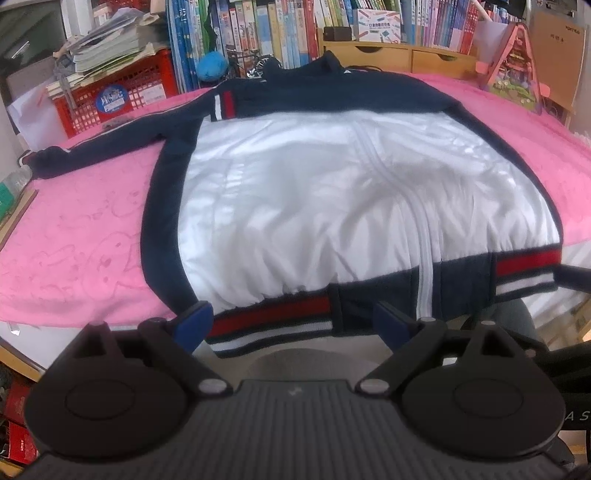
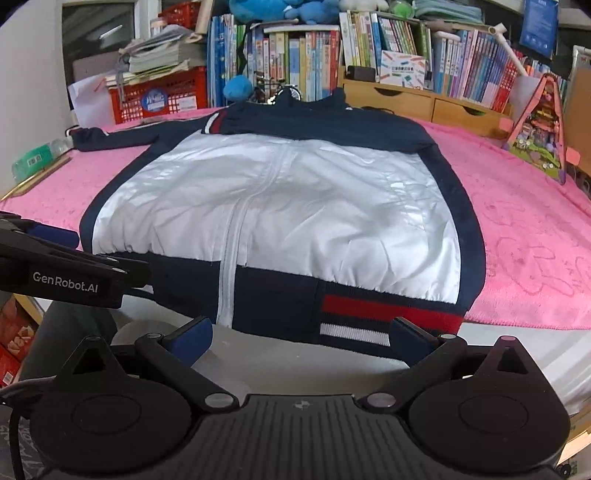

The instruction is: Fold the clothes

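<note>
**Currently: jacket flat, both grippers open at the hem, nothing grasped**

Jacket lies spread front-up on the pink towel, collar toward the bookshelf, striped hem hanging just over the near edge of the table. One sleeve extends outward on the jacket's side nearest the red crate. The opposite sleeve is not clearly visible in either view; it may be tucked under the body, but this cannot be confirmed.

Left gripper stands with jaws spread wide at the hem, holding nothing. Right gripper is likewise wide open just short of the hem at the other corner, empty.

Risks noted:
- The white shell fabric looks slick and puffed. A shallow pinch would likely catch only the top layer, so the front would peel up and the back stay behind.
- The ribbed hem is thick; a grip on its very edge could slip mid-lift.
- The towel sits directly beneath. Fingers driven too low may seize towel with jacket and drag the whole surface.
- Uneven lifting between the two grippers would skew the fold line along the zipper.
- The toy house stands near the far edge and could be struck by a swung sleeve.
</note>
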`<state>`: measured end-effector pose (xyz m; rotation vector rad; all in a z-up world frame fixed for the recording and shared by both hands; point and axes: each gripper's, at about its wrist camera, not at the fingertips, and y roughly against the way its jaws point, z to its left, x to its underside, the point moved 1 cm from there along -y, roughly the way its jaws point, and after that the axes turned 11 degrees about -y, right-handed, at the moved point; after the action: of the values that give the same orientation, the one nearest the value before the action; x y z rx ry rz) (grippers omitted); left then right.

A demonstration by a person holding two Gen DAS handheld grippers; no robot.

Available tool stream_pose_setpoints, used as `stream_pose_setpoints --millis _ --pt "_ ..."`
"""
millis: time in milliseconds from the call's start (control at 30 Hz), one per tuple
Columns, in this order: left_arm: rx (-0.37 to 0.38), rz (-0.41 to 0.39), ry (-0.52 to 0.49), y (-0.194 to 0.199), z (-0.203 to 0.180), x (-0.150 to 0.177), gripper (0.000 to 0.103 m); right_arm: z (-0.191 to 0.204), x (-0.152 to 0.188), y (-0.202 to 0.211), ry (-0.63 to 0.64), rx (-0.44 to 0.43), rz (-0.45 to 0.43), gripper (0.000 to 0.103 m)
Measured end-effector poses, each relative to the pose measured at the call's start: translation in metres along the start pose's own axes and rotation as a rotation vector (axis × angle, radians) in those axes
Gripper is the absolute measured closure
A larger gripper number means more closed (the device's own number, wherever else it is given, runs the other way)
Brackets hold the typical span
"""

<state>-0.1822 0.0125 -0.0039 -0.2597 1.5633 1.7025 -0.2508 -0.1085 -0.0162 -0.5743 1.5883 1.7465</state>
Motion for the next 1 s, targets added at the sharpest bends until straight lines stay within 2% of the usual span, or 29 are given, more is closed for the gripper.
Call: stream_pose_setpoints --millis 1000 --pt "0.006 0.042 -0.028 -0.0058 -0.0064 0.0018 0.007 -0.0039 0.0064 -0.0069 -0.034 -0.004 0.037 0.000"
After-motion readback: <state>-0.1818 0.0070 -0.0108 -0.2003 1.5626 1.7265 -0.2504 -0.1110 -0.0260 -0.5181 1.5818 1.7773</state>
